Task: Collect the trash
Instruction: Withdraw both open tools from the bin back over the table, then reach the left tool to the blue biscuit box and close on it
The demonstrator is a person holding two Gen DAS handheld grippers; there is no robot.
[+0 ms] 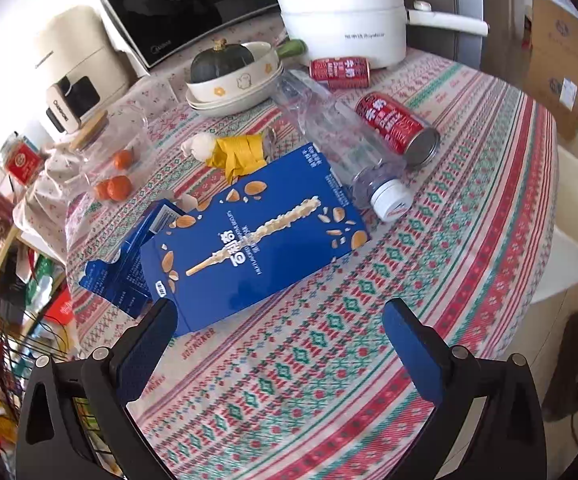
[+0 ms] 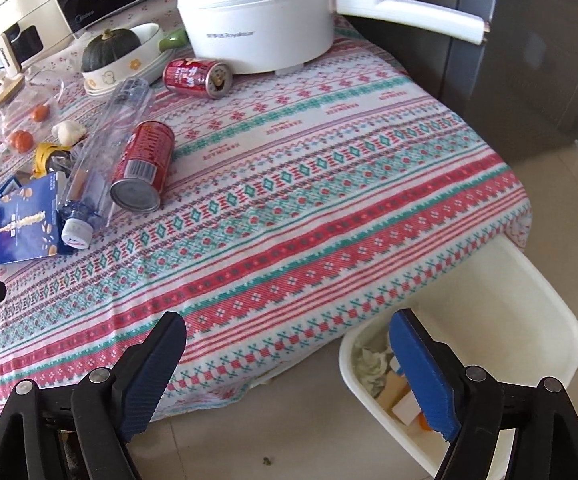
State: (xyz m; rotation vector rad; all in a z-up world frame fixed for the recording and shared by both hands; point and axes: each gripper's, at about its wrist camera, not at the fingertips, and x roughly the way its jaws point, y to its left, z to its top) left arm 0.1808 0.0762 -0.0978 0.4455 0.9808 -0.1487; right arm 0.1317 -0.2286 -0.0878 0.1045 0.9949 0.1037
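My left tool (image 1: 279, 326) gapes wide, empty, just short of the blue snack box (image 1: 249, 236) on the bench (image 1: 469, 184). My right tool (image 2: 287, 338) hangs wide over the bench edge and white bin (image 2: 529, 304); bottle (image 1: 341, 140) and red cans (image 1: 397, 124) lie beyond the box.

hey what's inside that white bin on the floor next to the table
The white bin already holds crumpled pale paper and some tan and white scraps. The right gripper covers part of the contents, and the bin's bottom is not visible.
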